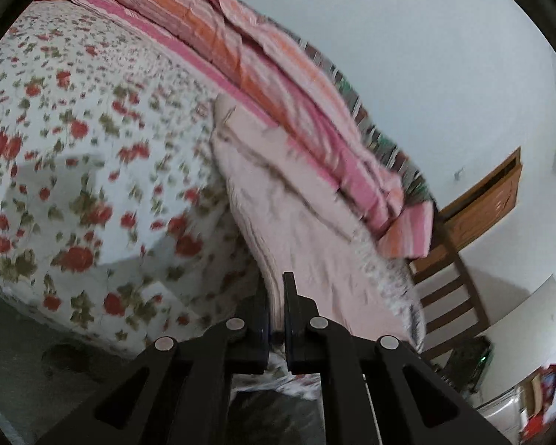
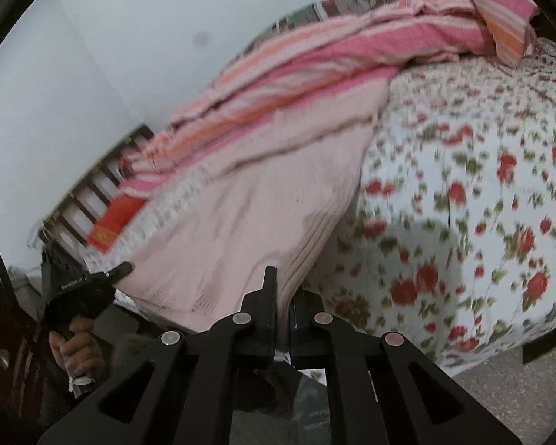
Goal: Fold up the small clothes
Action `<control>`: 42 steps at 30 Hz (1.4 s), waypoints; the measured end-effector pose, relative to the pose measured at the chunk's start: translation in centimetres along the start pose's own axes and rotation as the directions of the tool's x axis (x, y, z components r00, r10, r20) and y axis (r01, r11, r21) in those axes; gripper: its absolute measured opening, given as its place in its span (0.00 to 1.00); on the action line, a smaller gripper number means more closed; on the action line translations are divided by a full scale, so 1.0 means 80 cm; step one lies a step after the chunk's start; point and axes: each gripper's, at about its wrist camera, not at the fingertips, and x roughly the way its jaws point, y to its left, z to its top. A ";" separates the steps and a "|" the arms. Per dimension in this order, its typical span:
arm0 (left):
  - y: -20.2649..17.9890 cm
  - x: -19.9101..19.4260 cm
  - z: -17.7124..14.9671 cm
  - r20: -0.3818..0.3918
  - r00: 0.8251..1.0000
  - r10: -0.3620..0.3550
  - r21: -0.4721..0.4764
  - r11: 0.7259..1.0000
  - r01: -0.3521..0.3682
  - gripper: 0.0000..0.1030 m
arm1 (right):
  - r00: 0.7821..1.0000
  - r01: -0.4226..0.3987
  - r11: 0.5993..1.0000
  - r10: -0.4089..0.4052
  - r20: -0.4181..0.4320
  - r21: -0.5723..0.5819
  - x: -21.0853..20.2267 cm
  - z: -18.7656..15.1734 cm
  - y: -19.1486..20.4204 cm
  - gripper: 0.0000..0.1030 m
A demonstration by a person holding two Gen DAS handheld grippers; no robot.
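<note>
A pale pink knitted garment [image 1: 300, 222] lies stretched over the floral bedsheet [image 1: 92, 148], its near edge lifted off the bed. My left gripper [image 1: 277, 296] is shut on one near corner of it. In the right wrist view the same pink garment [image 2: 248, 215] rises toward my right gripper [image 2: 283, 289], whose jaws are shut on its ribbed edge. At the left of that view the left gripper [image 2: 124, 269] pinches the garment's other corner, with a hand [image 2: 76, 348] around its handle. Both views are blurred.
A pink and orange striped blanket [image 1: 278, 74] lies bunched along the wall side of the bed, just behind the garment. A wooden chair [image 1: 452, 289] stands past the bed's end. The floral sheet [image 2: 463, 222] spreads wide to the right. Grey floor [image 2: 500, 400] runs below the bed edge.
</note>
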 end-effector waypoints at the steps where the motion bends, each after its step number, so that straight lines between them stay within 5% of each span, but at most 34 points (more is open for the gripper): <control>1: -0.004 -0.002 0.005 0.005 1.000 -0.006 -0.002 1.000 0.006 0.06 | 1.000 -0.008 1.000 0.008 0.015 0.008 -0.005 0.006 0.001 0.05; 10: -0.047 0.000 0.042 0.052 0.998 0.021 0.060 0.998 -0.024 0.06 | 0.996 -0.019 1.000 0.019 0.087 -0.002 -0.021 0.044 0.020 0.05; 20: -0.057 0.014 0.097 0.129 0.991 0.019 0.016 1.000 -0.021 0.06 | 0.988 -0.065 0.996 0.054 0.148 0.069 -0.014 0.100 0.017 0.05; 32: -0.063 0.080 0.175 0.161 0.986 0.044 0.002 0.999 -0.045 0.06 | 0.972 -0.118 0.981 0.083 0.220 0.153 0.045 0.191 -0.013 0.05; 42: -0.045 0.168 0.222 0.144 0.982 0.125 -0.029 0.992 -0.122 0.06 | 0.981 -0.094 0.977 0.058 0.186 0.192 0.113 0.243 -0.050 0.05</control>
